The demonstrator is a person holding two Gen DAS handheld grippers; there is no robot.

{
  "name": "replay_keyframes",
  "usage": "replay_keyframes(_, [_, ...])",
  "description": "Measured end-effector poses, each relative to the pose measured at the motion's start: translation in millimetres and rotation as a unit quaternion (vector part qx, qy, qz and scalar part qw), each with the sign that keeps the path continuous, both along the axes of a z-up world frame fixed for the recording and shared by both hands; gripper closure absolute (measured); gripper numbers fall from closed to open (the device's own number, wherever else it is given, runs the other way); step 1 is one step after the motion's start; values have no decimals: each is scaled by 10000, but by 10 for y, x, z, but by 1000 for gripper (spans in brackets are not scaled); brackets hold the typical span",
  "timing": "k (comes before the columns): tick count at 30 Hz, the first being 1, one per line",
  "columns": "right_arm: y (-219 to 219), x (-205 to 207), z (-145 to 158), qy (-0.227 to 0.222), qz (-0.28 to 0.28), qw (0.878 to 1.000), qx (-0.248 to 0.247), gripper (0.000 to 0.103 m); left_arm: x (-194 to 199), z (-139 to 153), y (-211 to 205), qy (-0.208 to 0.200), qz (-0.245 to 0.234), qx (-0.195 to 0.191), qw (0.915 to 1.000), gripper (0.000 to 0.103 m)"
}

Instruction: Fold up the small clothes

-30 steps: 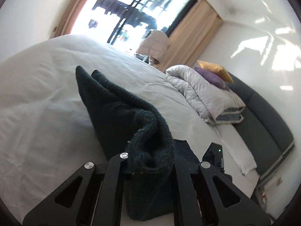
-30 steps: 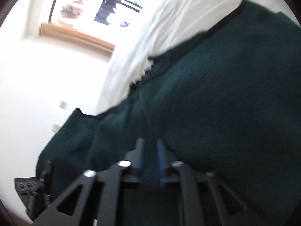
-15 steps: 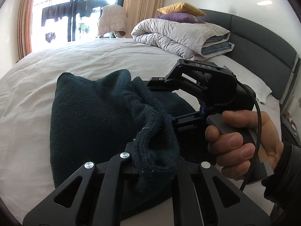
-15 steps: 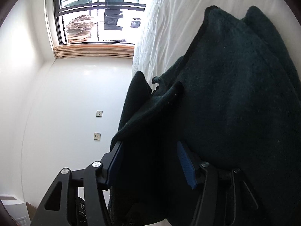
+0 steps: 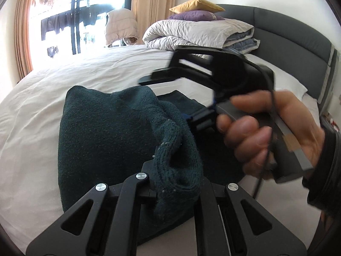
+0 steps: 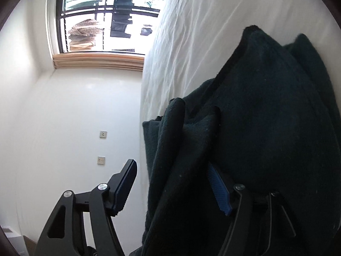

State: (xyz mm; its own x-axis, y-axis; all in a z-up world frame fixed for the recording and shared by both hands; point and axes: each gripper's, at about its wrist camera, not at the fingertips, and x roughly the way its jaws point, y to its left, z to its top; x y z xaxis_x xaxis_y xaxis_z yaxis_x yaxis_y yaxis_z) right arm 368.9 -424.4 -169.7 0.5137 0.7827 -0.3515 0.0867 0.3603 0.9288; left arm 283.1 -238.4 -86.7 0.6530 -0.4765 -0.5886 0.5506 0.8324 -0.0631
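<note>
Soft, light, floppy dark green sweater point(image 5: 110, 140) heaped mid-frame on the white bed point(image 5: 64, 81), best pinched at hems: left gripper point(image 5: 177, 189) clamped on its knit edge, right gripper point(image 6: 172, 189) opening, cloth loose between.

dark green garment point(image 5: 110, 132), fuzzy knit cloth

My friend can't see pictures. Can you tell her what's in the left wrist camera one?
A black two-finger tool pinches a fold of dark green knitted clothing lying on a white bed sheet. Beside it, a hand holds a second black tool, a bit blurred. Behind are a folded duvet and a bright window.
</note>
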Motion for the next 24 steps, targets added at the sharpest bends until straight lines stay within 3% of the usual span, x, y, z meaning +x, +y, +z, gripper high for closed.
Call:
replay_keyframes(3, [177,212,71,60,291,9973,-667,45,-40,-30,-15,-11,-69,112,9999,97])
replay_keyframes(5, [247,292,146,-15,403,9935,-1069,69,-70,-58,-2,-11,-97,158,9998,97])
replay_keyframes(8, [151,363,214,-87,246,9919,-1241,88,-86,-83,15,15,-120,169,9998,97])
replay_keyframes(13, [51,302,339,-304,211,9820,-1851,91,-107,-101,-59,70,-228,221,9995,97])
replay_keyframes(24, [-501,241,439,-456,96,9727,-2274,92,-73,-76,-489,17,-628,407,9972,97])
